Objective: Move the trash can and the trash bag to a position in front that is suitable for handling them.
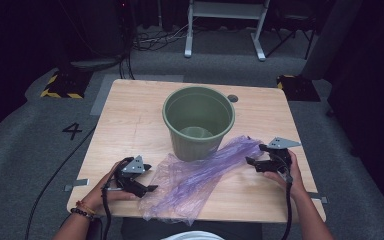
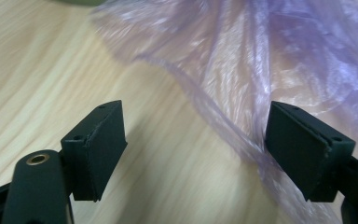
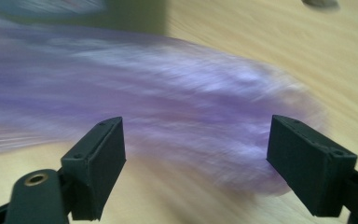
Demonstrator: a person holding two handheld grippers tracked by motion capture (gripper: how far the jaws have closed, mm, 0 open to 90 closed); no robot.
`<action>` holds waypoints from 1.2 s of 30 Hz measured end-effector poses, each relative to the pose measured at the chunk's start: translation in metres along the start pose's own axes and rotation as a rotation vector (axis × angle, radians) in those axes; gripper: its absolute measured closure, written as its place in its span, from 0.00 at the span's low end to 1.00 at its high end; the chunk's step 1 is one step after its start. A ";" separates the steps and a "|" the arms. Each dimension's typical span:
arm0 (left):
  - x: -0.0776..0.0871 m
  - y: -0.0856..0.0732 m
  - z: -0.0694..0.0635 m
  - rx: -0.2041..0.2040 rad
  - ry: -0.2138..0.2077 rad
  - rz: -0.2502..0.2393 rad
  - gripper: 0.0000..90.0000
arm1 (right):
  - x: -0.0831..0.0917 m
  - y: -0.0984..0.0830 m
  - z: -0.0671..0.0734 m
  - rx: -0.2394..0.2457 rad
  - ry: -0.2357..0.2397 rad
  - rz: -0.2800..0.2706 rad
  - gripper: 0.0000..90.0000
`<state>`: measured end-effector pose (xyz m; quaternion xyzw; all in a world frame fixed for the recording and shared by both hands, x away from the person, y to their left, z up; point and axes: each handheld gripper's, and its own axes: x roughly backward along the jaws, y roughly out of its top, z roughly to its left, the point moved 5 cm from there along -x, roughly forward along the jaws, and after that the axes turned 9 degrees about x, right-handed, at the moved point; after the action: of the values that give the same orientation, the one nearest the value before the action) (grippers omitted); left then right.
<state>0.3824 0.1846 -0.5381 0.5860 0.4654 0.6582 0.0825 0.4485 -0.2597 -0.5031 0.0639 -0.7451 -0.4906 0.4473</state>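
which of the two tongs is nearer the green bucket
The right tongs, at the purple bag's far end beside the green bucket; the left tongs sit closer to the table's near edge.

A bucket (image 1: 198,121) stands upright on the counter (image 1: 130,120), a little behind its middle. A plastic bag (image 1: 195,175) lies flat on the counter in front of the bucket, stretching slantwise from the near edge up to the right, where its far end lies just beside the bucket's right side. The bag's middle touches the bucket's near base. The left tongs (image 1: 149,177) sit at the near left, just beside the bag's left edge — in the left gripper view the bag's edge (image 2: 242,93) lies against one jaw. The right tongs (image 1: 254,152) sit at the right, at the bag's far end, jaws facing it. A small round fitting (image 1: 232,98) lies in the counter behind the bucket, to its right.
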 end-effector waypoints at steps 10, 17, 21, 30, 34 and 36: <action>0.037 0.008 0.015 0.124 0.064 -0.156 0.18 | -0.024 -0.017 -0.009 -0.056 0.033 0.051 0.30; 0.032 0.008 0.043 0.189 0.249 -0.138 0.21 | -0.026 -0.019 -0.013 -0.031 0.013 0.063 0.60; 0.020 0.009 0.050 0.204 0.270 -0.118 0.23 | -0.025 -0.021 -0.013 -0.004 -0.006 0.047 0.79; -0.002 0.015 0.050 0.168 0.237 -0.047 0.24 | -0.018 -0.021 -0.007 -0.012 -0.001 0.002 0.45; -0.005 0.015 0.048 0.172 0.223 -0.043 0.23 | -0.007 -0.013 -0.004 -0.033 0.002 -0.067 0.25; -0.004 0.014 0.047 0.172 0.223 -0.038 0.23 | -0.002 -0.008 0.002 -0.008 0.011 -0.092 0.22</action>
<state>0.4300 0.1987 -0.5370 0.5053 0.5375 0.6750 -0.0079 0.4452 -0.2615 -0.5107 0.0992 -0.7369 -0.5132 0.4286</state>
